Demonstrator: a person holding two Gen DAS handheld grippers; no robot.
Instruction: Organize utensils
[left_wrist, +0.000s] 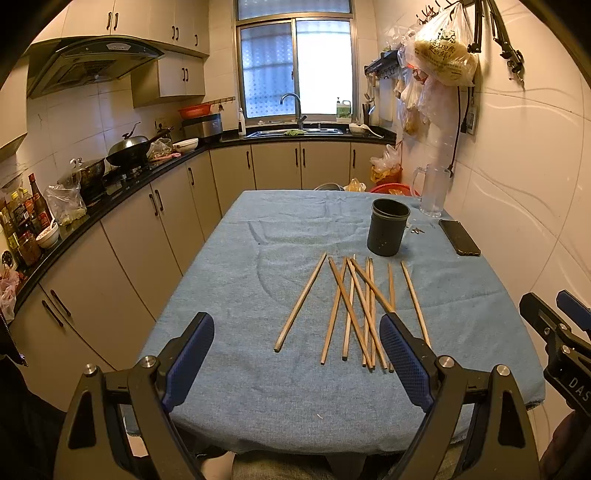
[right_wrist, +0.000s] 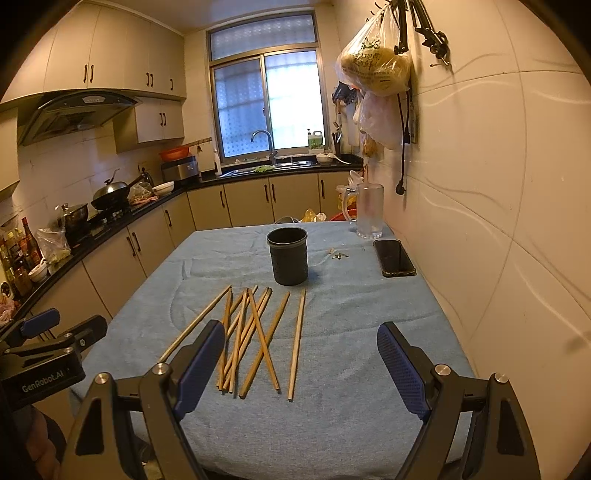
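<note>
Several wooden chopsticks (left_wrist: 354, 310) lie loosely crossed on the blue tablecloth (left_wrist: 240, 266); they also show in the right wrist view (right_wrist: 255, 336). A dark cylindrical utensil holder (left_wrist: 388, 232) stands upright and looks empty just beyond them, also seen in the right wrist view (right_wrist: 287, 255). My left gripper (left_wrist: 297, 332) is open and empty above the near part of the table, its right finger over the chopsticks' near ends. My right gripper (right_wrist: 301, 339) is open and empty, just short of the chopsticks' near ends. Each gripper shows at the edge of the other's view.
A black phone (right_wrist: 393, 257) and a clear glass mug (right_wrist: 369, 211) sit at the table's far right by the wall. Small scraps (right_wrist: 338, 254) lie near the holder. Kitchen counters with pots run along the left, and the sink is at the back.
</note>
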